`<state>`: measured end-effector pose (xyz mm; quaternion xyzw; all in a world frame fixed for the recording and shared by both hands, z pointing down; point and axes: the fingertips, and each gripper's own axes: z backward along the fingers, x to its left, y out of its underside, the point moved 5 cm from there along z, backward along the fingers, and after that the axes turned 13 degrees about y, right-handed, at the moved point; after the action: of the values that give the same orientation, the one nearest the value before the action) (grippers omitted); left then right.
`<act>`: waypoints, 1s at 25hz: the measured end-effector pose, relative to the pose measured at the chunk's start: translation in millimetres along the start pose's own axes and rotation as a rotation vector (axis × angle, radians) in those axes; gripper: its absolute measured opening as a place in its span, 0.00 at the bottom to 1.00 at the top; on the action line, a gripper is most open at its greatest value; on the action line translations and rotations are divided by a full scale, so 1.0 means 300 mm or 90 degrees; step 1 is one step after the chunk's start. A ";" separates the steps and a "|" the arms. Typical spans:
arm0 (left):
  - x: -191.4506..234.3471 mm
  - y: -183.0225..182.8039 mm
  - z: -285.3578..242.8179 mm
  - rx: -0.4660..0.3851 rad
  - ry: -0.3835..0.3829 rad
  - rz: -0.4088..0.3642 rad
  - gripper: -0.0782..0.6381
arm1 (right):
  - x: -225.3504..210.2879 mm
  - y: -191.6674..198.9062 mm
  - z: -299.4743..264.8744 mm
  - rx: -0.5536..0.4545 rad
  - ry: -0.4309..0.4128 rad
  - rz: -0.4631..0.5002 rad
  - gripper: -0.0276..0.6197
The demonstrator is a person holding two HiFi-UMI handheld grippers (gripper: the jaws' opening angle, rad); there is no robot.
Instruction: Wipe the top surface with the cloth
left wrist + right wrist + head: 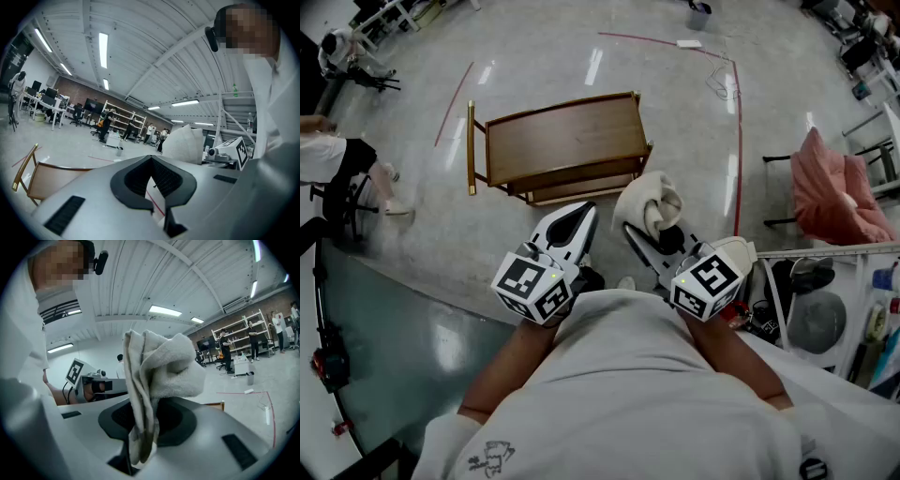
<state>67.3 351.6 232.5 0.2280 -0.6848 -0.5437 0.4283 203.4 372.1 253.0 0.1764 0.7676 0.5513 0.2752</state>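
Observation:
A brown wooden table (562,141) with a lower shelf stands on the floor ahead of me; its top is bare. My right gripper (641,227) is shut on a bunched white cloth (654,202), held in the air short of the table's near right corner. In the right gripper view the cloth (159,371) rises out of the closed jaws of my right gripper (143,427). My left gripper (582,212) hovers beside it, shut and holding nothing. The left gripper view shows my left gripper (151,163), the table (51,178) low at the left and the cloth (187,143) to the right.
A chair draped in pink fabric (834,187) stands at the right. A white rack (825,309) with gear is close on my right. A person (328,159) sits at the far left. Red tape lines (738,141) mark the floor. A glossy green surface (394,337) lies at lower left.

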 end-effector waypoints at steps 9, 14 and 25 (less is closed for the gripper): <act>0.130 -0.020 0.017 -0.003 0.013 0.008 0.12 | 0.005 -0.011 -0.114 -0.010 -0.007 -0.006 0.20; 0.296 -0.098 0.054 0.007 0.028 0.004 0.12 | 0.038 -0.068 -0.298 -0.014 0.005 -0.021 0.20; 0.563 -0.218 0.110 0.015 0.052 0.008 0.12 | 0.099 -0.138 -0.567 -0.002 0.018 -0.043 0.20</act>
<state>-59.6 218.3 226.9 0.2506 -0.6744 -0.5230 0.4569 76.5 248.1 248.1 0.1421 0.7760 0.5453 0.2834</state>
